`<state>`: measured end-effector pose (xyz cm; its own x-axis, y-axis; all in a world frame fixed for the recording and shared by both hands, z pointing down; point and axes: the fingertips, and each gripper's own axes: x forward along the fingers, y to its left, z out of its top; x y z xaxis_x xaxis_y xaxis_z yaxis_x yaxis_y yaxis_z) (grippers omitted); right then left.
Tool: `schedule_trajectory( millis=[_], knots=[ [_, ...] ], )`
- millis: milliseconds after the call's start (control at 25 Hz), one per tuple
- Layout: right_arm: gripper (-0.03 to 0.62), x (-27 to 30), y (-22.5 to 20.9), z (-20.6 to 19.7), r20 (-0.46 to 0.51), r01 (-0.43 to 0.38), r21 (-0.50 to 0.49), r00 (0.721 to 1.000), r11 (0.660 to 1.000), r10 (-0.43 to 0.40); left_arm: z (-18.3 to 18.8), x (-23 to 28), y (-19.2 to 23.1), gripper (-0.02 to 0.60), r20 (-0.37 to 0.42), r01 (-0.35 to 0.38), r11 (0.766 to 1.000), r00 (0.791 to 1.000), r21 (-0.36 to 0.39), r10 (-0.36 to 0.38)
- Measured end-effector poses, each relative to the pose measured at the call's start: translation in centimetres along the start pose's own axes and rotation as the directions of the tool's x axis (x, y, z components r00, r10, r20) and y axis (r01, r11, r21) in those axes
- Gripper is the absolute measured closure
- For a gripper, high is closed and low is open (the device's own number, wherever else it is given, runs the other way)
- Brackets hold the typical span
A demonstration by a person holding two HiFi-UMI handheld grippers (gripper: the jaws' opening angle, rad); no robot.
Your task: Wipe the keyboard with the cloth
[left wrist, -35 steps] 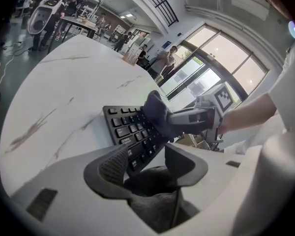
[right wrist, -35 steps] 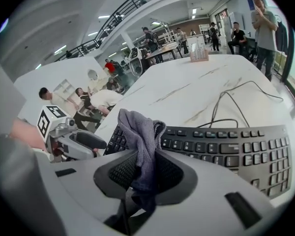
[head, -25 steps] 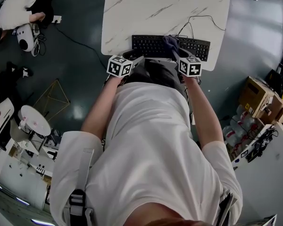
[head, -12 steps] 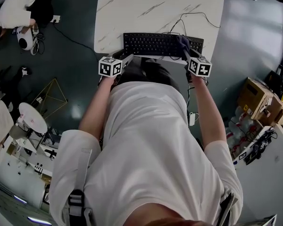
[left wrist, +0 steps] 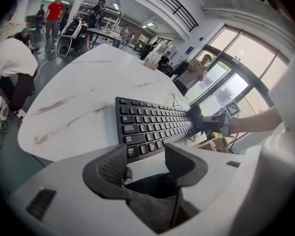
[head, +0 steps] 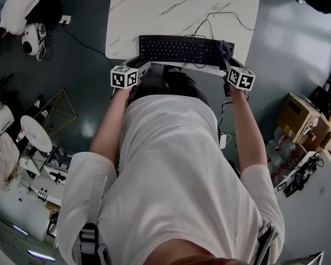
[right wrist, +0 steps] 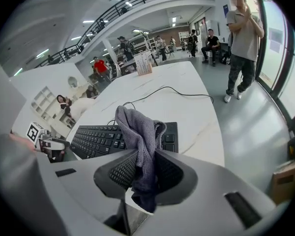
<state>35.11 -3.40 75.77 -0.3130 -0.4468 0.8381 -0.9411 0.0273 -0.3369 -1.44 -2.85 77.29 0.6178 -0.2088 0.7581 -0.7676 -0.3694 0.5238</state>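
Note:
A black keyboard (head: 176,48) lies along the near edge of a white marble table (head: 182,7). My right gripper (head: 225,57) is shut on a grey cloth (right wrist: 140,132), which stands bunched above the jaws over the keyboard's (right wrist: 98,139) right end. In the head view the cloth (head: 223,49) shows as a dark lump on that end. My left gripper (left wrist: 143,163) is open and holds nothing; it hovers off the table's near edge, just short of the keyboard's (left wrist: 147,127) left end. The right gripper (left wrist: 211,124) and the cloth (left wrist: 194,116) appear at the far end.
A black cable (head: 220,22) runs from the keyboard across the table. Cardboard boxes (head: 306,117) stand on the floor to the right. A gold wire stand (head: 63,112) and a small round table (head: 36,137) sit to the left. People (right wrist: 243,38) stand around the hall.
The right gripper has carried the cloth rightward along the keyboard, from its middle to its right end. The left gripper stays by the left end.

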Motion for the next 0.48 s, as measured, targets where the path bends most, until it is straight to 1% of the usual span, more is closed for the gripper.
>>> schedule_trajectory(
  millis=[280,480],
  knots=[
    [0.487,-1.3,-3.5,-0.2,0.014,0.016,0.013,1.000,1.000,-0.016,-0.1,0.1,0.2,0.345,0.008,-0.033,0.999,0.999,-0.002,0.033],
    [0.487,-2.3,-5.6,-0.3,0.013,0.028,0.012,1.000,1.000,-0.028,-0.6,-0.2,0.1,0.345,0.006,-0.034,0.999,0.999,-0.023,0.034]
  ],
)
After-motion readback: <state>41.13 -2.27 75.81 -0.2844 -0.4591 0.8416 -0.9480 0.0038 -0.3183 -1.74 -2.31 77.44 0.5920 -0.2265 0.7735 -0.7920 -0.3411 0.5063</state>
